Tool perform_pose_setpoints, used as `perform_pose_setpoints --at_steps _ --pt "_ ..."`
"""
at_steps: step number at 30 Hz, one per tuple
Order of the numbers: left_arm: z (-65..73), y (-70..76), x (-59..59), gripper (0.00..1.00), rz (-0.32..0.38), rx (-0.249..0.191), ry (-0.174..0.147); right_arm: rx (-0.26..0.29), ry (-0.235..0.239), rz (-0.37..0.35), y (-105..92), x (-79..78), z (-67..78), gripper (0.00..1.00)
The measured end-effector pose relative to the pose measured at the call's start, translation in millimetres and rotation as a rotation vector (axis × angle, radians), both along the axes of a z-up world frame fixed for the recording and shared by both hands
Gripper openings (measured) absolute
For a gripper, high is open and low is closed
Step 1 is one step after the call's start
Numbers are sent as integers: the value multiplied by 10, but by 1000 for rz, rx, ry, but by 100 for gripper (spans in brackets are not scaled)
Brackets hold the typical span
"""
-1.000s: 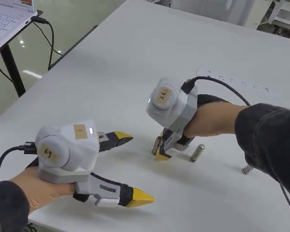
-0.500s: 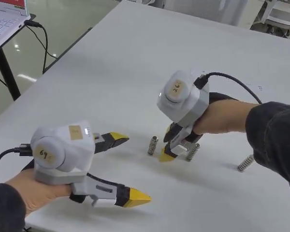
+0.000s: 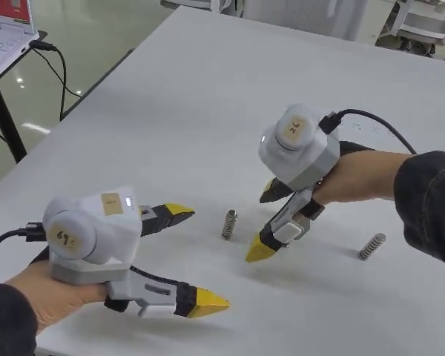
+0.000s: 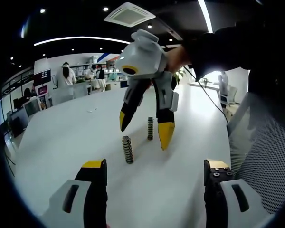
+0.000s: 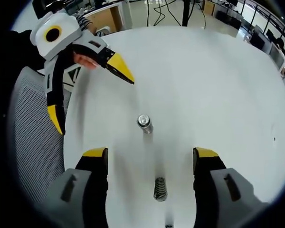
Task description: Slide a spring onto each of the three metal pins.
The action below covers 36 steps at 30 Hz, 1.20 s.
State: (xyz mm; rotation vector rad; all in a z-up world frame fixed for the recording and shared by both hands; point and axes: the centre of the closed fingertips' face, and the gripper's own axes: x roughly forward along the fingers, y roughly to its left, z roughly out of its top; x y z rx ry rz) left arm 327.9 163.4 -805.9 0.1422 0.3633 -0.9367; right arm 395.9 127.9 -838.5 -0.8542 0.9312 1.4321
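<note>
Right claw (image 5: 149, 153): you've got it spread wide with nothing in it, yellow tips angled down at the desk (image 3: 170, 111).
Inside that gap: in the right gripper view the near spring (image 5: 160, 188) sits between your two jaws, clear of both.
Just past the tips: the upright spring (image 5: 144, 122) stands on the desk with a shiny metal end showing on top. In the head view it's just left of the right claw's lower tip, not touching.
Left claw (image 3: 194, 257): wide open too, and empty. You're holding it low near the front of the desk, jaws aimed toward the upright spring.
Out to your right: the third spring (image 3: 371, 246) looks tilted on the desk near your dark sleeve (image 3: 430, 200), well apart from the upright spring.
Far left: a laptop (image 3: 4, 30) on a separate stand, off the desk.
</note>
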Motion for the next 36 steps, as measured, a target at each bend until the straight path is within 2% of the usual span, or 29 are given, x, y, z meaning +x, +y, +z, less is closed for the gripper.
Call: perform_pose_setpoints --at_steps 4,13,26,36 --pt "8 -4 1 83 0 3 0 27 10 -25 -37 0 28 84" --pt "23 -8 7 83 -2 11 1 94 -4 -67 -143 61 66 99" --pt "55 -19 25 84 2 21 5 154 -60 -154 -449 236 145 100" --pt "91 1 47 84 7 33 7 199 -83 -289 -879 361 174 100"
